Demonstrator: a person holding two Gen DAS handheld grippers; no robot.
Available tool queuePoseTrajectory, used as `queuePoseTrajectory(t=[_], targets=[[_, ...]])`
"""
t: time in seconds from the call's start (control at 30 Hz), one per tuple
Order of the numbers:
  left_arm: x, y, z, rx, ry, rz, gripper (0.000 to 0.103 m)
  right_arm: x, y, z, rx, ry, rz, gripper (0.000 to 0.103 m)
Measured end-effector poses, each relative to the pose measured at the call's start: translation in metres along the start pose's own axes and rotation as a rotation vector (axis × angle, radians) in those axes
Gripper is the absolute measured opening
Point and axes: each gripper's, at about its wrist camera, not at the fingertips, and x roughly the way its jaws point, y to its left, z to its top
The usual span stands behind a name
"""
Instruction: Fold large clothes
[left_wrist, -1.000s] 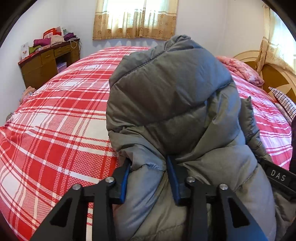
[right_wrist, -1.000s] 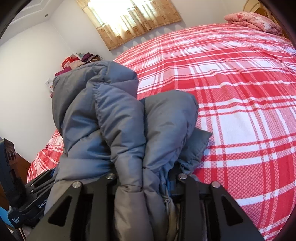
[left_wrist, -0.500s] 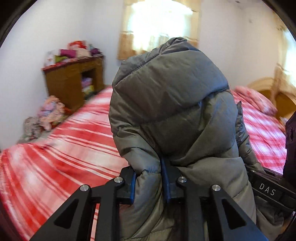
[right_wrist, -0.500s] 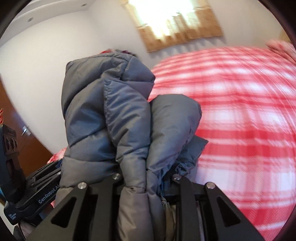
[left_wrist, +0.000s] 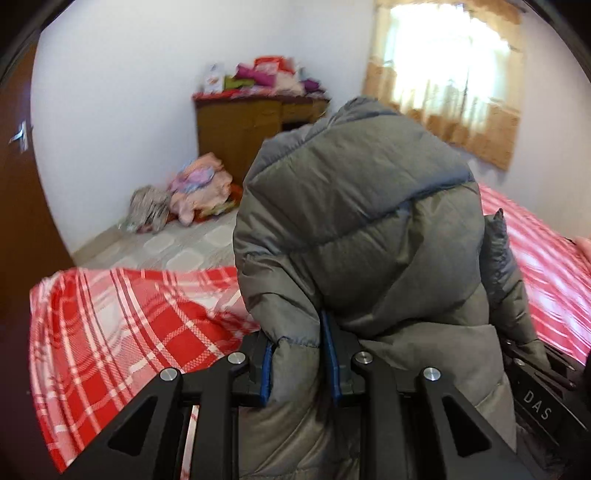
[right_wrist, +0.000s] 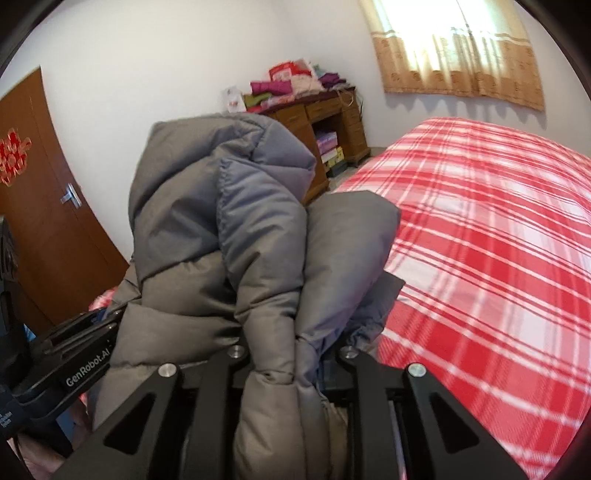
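Brown wooden door (right_wrist: 55, 221), metal handle, stood at far left of the bed (right_wrist: 498, 277), which carried a red-and-white plaid cover. Next, low against the white wall beyond the bed's foot corner, lay a heap of pastel laundry (left_wrist: 195, 192) on pale floor tiles. Wooden desk (left_wrist: 240, 133), further from the bed against the same wall, was topped with folded clothes in pink, purple and green. Grey padded jacket (left_wrist: 362, 240), bunched and hooded, was held up above the bed's near edge, clear of the cover. Left gripper (left_wrist: 297, 354): blue-edged pads pinched narrowly on a jacket fold. Right gripper (right_wrist: 291, 354): jaws having just closed further, narrow, clamped on a thick jacket roll. Curtained window (right_wrist: 454, 48), tan-bordered, hung bright above the bed's far side.
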Motion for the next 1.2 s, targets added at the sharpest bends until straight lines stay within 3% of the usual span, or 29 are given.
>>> queuePoseTrajectory(t=[0.27,0.4,0.47,0.53,0.57,0.6,0.67,0.77,0.9,1.0,1.13,1.2], targets=[[0.065,0.017,-0.005,-0.085,0.098,0.049,0.025,0.05,-0.006,-0.013,-0.047,0.046,-0.091,0.021],[0.064,0.007,-0.002,-0.044,0.116,0.09,0.026,0.051,0.005,-0.012,-0.086,0.077,-0.12,0.022],[0.059,0.001,-0.002,-0.024,0.129,0.112,0.029,0.047,0.008,-0.011,-0.107,0.081,-0.139,0.029],[0.045,-0.001,-0.001,-0.015,0.144,0.115,0.031,0.033,0.011,-0.011,-0.134,0.087,-0.181,0.041],[0.036,0.001,-0.001,-0.009,0.142,0.11,0.031,0.019,0.012,-0.01,-0.151,0.08,-0.206,0.054],[0.025,0.004,-0.002,-0.002,0.13,0.108,0.032,0.007,0.012,-0.01,-0.159,0.055,-0.217,0.066],[-0.004,0.009,-0.008,0.015,0.091,0.111,0.033,-0.031,0.016,-0.012,-0.172,-0.037,-0.241,0.077],[-0.046,0.012,-0.022,0.035,0.042,0.098,0.037,-0.072,0.026,-0.017,-0.163,-0.089,-0.256,0.077],[-0.099,0.022,-0.042,0.016,-0.03,0.106,0.051,-0.111,0.039,-0.027,-0.114,-0.123,-0.236,0.082],[-0.14,0.026,-0.056,0.007,-0.093,0.127,0.053,-0.136,0.051,-0.036,-0.096,-0.148,-0.223,0.084],[-0.189,0.025,-0.074,-0.015,-0.17,0.169,0.078,-0.164,0.063,-0.048,-0.087,-0.175,-0.226,0.095],[-0.205,0.024,-0.079,-0.014,-0.208,0.183,0.08,-0.18,0.068,-0.051,-0.091,-0.199,-0.25,0.097]])
